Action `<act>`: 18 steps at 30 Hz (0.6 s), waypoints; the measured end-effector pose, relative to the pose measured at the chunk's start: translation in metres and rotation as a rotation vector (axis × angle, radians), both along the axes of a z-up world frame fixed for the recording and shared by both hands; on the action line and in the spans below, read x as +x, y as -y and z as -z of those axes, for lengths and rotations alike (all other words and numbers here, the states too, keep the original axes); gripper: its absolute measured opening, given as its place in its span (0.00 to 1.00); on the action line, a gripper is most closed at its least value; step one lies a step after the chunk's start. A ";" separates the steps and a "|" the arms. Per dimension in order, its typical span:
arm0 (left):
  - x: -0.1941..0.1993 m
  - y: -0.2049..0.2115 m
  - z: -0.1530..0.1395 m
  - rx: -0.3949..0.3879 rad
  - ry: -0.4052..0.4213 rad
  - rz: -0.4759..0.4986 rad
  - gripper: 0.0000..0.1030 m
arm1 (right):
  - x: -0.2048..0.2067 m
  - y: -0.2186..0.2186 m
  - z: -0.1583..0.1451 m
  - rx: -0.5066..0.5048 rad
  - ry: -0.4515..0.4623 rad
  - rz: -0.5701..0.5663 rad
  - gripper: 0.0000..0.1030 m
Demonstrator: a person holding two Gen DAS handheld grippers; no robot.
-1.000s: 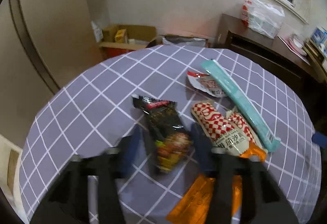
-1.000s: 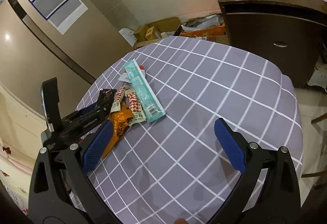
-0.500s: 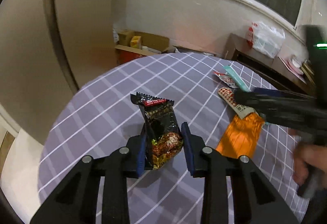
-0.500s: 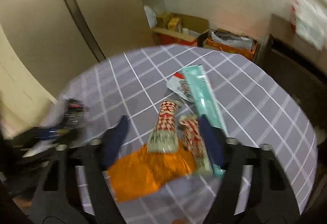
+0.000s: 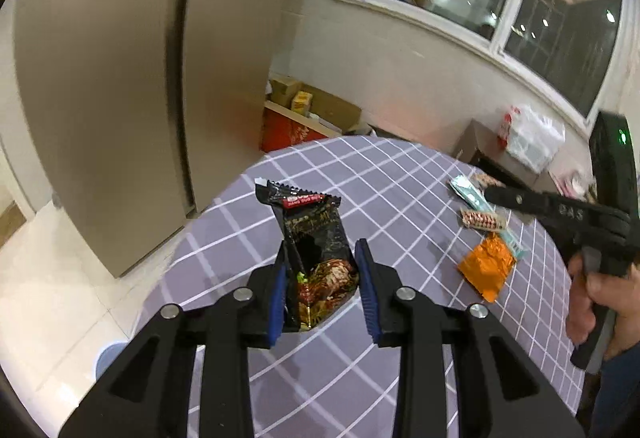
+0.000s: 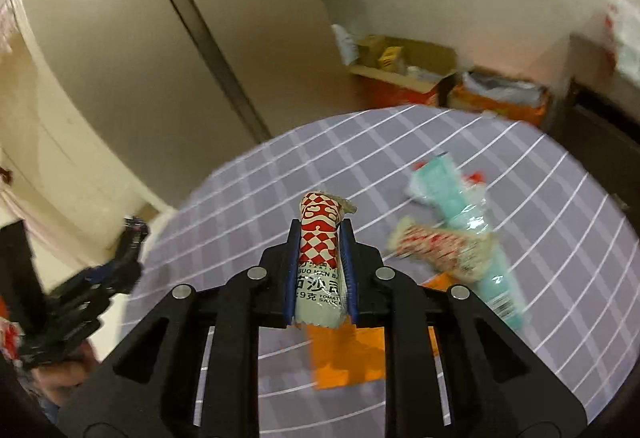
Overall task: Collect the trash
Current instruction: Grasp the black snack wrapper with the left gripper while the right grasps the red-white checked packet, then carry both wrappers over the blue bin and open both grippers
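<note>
My left gripper (image 5: 322, 280) is shut on a black snack wrapper (image 5: 316, 238) and holds it above the grey checked table (image 5: 392, 178). My right gripper (image 6: 320, 266) is shut on a red-and-white checked sauce packet (image 6: 320, 238), lifted off the table. An orange wrapper (image 6: 348, 354) lies under the right gripper and also shows in the left wrist view (image 5: 486, 266). A teal wrapper (image 6: 460, 214) and another red-and-white packet (image 6: 436, 242) lie on the table to the right. The right gripper body (image 5: 560, 214) shows in the left wrist view.
Cardboard boxes (image 5: 308, 106) stand on the floor beyond the table. A dark cabinet (image 5: 492, 154) with a white plastic bag (image 5: 532, 134) stands at the right under the window. A beige door (image 5: 100, 78) is at the left.
My left gripper has lifted the black wrapper off the table and back to the left. My right gripper has shut on the red-and-white sauce packet and raised it.
</note>
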State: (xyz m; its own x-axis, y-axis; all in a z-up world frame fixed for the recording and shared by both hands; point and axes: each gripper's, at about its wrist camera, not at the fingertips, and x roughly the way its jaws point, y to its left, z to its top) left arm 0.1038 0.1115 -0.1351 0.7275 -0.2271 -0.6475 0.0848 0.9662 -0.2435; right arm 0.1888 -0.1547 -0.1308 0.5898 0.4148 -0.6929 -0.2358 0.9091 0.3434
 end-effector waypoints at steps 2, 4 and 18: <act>-0.008 -0.013 -0.001 -0.015 0.010 -0.026 0.30 | -0.003 -0.019 -0.002 0.016 -0.013 -0.034 0.18; -0.018 -0.029 -0.003 -0.024 0.018 -0.056 0.30 | -0.009 -0.037 -0.005 0.058 -0.024 -0.082 0.18; -0.112 -0.212 0.038 0.052 -0.091 -0.382 0.30 | -0.060 -0.306 0.009 0.077 -0.143 -0.557 0.19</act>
State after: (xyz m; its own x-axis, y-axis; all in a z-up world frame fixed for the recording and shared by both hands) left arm -0.0085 0.3237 -0.1736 0.6923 0.0833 -0.7168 -0.3024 0.9354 -0.1834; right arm 0.1286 0.1511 -0.1398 0.1711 0.6879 -0.7054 -0.6181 0.6325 0.4669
